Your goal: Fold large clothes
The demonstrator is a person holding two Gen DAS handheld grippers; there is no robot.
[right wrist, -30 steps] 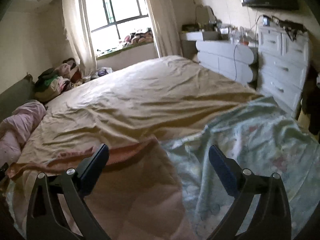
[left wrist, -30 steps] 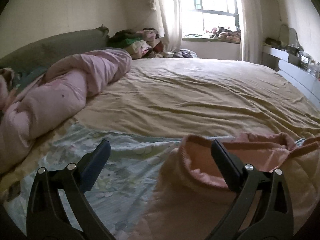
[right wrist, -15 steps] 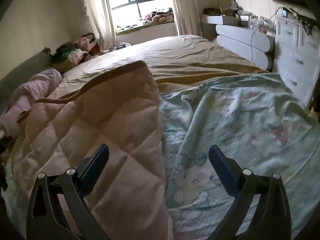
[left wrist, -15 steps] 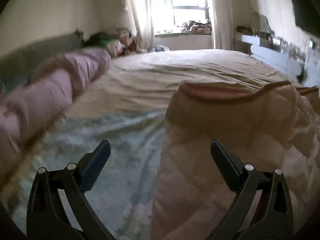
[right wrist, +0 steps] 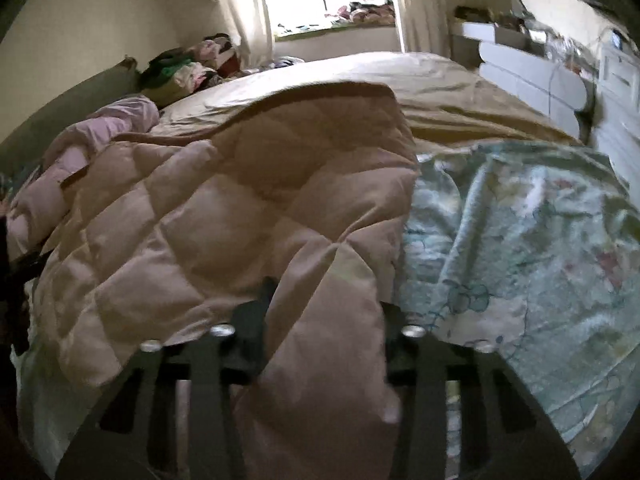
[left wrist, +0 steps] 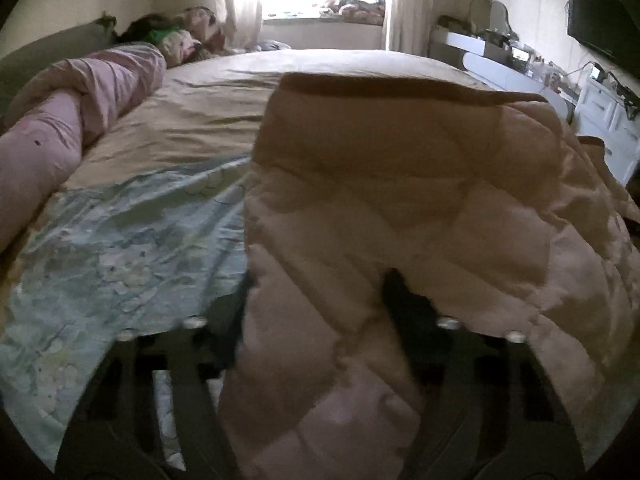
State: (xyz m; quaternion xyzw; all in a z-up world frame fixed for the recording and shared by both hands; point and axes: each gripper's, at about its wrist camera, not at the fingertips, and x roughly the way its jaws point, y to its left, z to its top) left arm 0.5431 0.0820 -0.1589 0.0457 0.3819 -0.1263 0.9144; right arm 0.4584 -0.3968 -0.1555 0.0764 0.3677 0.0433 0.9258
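A pale pink quilted garment (left wrist: 400, 160) lies on the bed on top of a blue-green floral sheet (left wrist: 120, 240). My left gripper (left wrist: 320, 280) has the garment's left near edge bunched between its fingers, and its jaws are closing onto the padding. In the right wrist view the same quilted garment (right wrist: 240, 180) fills the left and middle. My right gripper (right wrist: 326, 292) holds a thick fold of its right near edge, with its jaws also closing on it. The fabric hides most of both pairs of fingertips.
A tan bedspread (left wrist: 240, 92) covers the far half of the bed. A rolled pink duvet (left wrist: 60, 128) lies along the left side, with a clothes pile (left wrist: 176, 40) behind it. White drawers (right wrist: 532, 76) and a wall television (left wrist: 600, 36) stand at the right.
Both grippers have come down and forward onto the quilted garment. Their jaws stood wide open over it and now pinch its near edge, one on each side.
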